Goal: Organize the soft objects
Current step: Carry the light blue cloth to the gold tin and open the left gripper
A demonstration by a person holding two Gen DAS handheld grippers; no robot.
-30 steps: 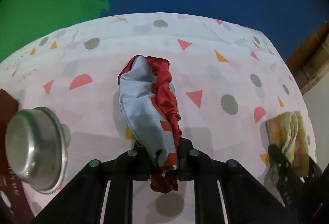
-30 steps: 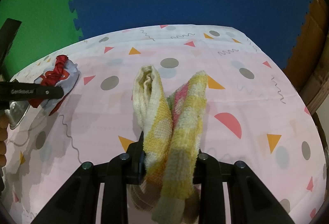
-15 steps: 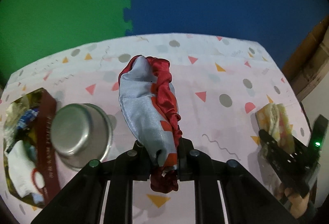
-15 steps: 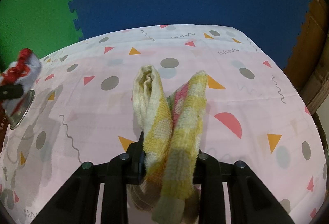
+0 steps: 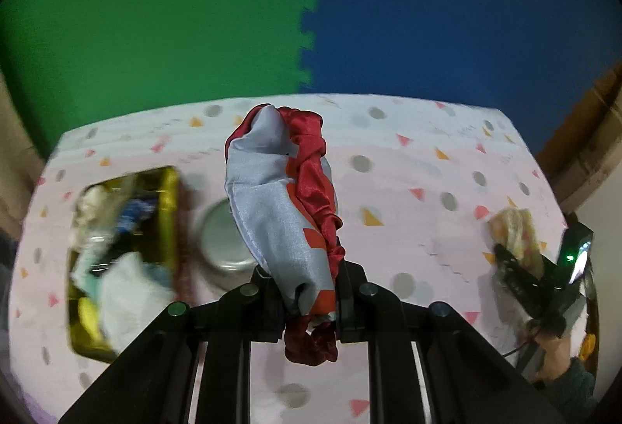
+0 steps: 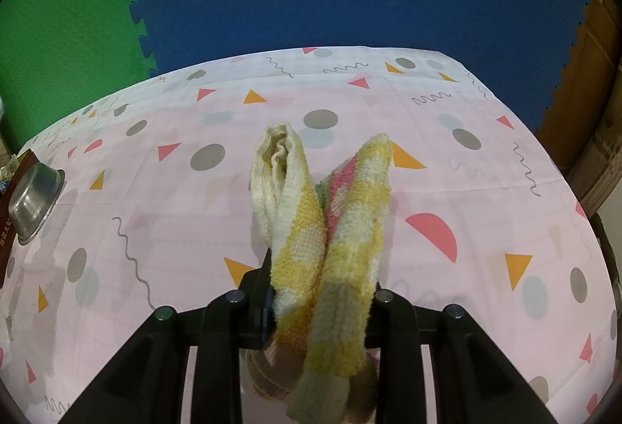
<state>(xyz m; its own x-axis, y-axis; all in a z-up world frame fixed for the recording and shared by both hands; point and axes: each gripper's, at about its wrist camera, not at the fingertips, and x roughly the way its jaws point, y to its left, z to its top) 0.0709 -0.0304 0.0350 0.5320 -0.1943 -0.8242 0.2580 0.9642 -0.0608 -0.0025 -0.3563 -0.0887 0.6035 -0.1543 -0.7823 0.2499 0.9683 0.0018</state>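
My left gripper [image 5: 307, 301] is shut on a red and grey satin cloth [image 5: 280, 198], which stands up from the jaws, lifted well above the table. Below it to the left lies a gold box [image 5: 171, 214] holding several soft items, blurred. My right gripper [image 6: 320, 303] is shut on a folded yellow, pink and white checked towel [image 6: 311, 229], whose two ends stick forward over the tablecloth. In the left wrist view the right gripper [image 5: 521, 274] with the towel [image 5: 513, 229] sits at the far right, held by a hand.
A steel bowl [image 5: 221, 241] stands just right of the gold box, partly hidden by the satin cloth; the same bowl [image 6: 33, 202] shows at the left edge of the right wrist view. The pink patterned tablecloth [image 6: 447, 159] covers the table. Green and blue foam mats lie beyond.
My left gripper has risen and pulled back with the satin cloth; the bowl and gold box slid into view beneath it. The right gripper and its towel have stayed still.
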